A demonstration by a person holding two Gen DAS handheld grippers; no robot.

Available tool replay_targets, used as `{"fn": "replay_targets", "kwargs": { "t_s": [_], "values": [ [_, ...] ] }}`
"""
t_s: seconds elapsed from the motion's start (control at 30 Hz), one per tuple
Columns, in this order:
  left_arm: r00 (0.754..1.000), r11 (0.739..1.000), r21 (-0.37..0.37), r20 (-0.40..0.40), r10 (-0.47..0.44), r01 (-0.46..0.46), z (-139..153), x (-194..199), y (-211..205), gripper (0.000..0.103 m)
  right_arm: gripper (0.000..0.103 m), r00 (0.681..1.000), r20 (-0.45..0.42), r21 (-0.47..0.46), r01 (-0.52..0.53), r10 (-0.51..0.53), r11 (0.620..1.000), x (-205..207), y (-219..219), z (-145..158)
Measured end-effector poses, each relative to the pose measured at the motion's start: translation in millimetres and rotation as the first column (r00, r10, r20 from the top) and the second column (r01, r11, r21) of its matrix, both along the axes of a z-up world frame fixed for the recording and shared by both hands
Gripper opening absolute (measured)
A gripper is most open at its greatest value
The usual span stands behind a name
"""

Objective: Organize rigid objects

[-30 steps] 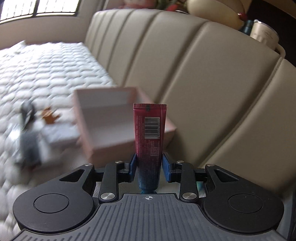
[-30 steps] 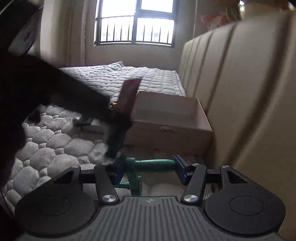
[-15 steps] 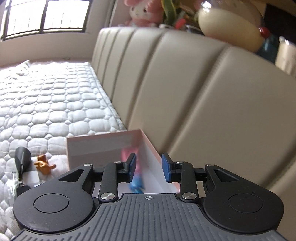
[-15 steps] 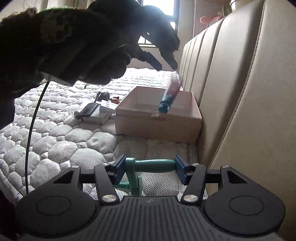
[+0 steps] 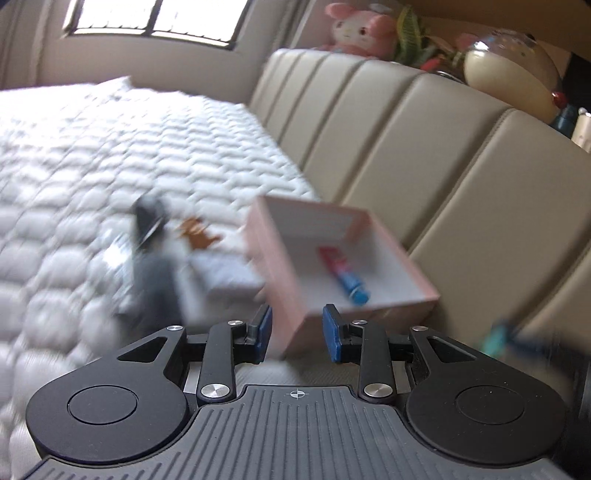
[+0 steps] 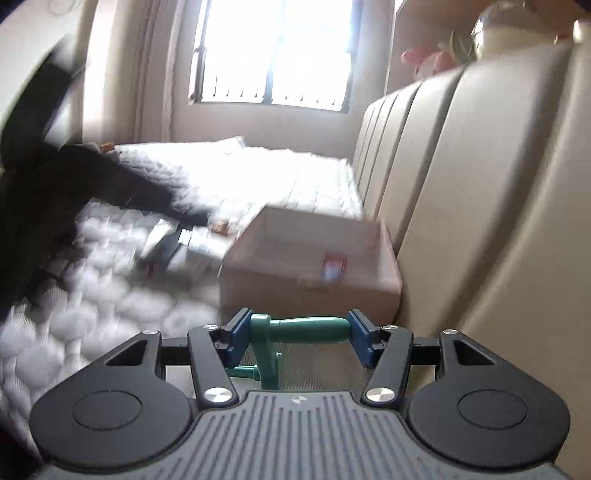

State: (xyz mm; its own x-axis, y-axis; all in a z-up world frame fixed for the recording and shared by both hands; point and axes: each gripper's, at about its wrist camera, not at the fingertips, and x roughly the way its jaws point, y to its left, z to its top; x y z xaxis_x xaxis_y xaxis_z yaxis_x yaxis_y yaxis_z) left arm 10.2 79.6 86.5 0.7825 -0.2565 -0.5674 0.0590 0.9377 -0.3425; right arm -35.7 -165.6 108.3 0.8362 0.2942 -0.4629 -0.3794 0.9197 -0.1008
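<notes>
A red and blue tube (image 5: 343, 271) lies inside the open pink box (image 5: 284, 266) on the quilted bed by the beige headboard. My left gripper (image 5: 297, 332) is open and empty, just in front of the box's near corner. My right gripper (image 6: 297, 338) is shut on a green handled tool (image 6: 310, 326), held sideways in front of the box (image 6: 258, 280). The tube also shows in the right wrist view (image 6: 332, 267) inside the box.
Left of the box lie a dark grey object (image 5: 151, 254), a small orange figure (image 5: 197, 236) and a white packet (image 5: 225, 273). The padded headboard (image 5: 424, 155) rises at the right, with a plush toy (image 5: 358, 29) on top. The view is blurred.
My left gripper opened and let the tube fall into the pink box, then pulled back. My right gripper kept hold of the green tool and moved closer to the box.
</notes>
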Motion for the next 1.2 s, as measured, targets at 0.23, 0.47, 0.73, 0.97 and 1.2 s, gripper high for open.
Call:
{"fn": "replay_targets", "kwargs": {
  "t_s": [0.23, 0.47, 0.73, 0.97, 1.2],
  "values": [
    [0.996, 0.998, 0.016, -0.055, 0.063, -0.063, -22.4, -48.2, 42.3, 0.033, 0.062, 0.993, 0.087, 0.098, 0.069, -0.077, 0.993, 89.9, 37.4, 63.6],
    [0.987, 0.99, 0.034, -0.076, 0.142, -0.14, -34.3, -69.9, 80.4, 0.033, 0.081, 0.994, 0.0, 0.08, 0.111, -0.111, 0.991, 124.7, 47.9, 54.7],
    [0.991, 0.991, 0.019, -0.006, 0.135, -0.135, -27.1, -35.8, 80.8, 0.033, 0.081, 0.997, -0.009, -0.03, 0.079, -0.08, 0.996, 50.9, 43.3, -41.6],
    [0.998, 0.999, 0.049, 0.066, 0.0, -0.003, 3.0, 38.5, 60.6, 0.033, 0.081, 1.0, -0.012, 0.003, -0.007, 0.007, 1.0, 12.2, 39.2, -75.9],
    [0.975, 0.98, 0.051, -0.108, 0.195, -0.19, 5.4, 142.9, 88.1, 0.033, 0.081, 1.0, -0.026, 0.013, -0.017, 0.018, 1.0, 15.7, 41.0, -84.6]
  ]
}}
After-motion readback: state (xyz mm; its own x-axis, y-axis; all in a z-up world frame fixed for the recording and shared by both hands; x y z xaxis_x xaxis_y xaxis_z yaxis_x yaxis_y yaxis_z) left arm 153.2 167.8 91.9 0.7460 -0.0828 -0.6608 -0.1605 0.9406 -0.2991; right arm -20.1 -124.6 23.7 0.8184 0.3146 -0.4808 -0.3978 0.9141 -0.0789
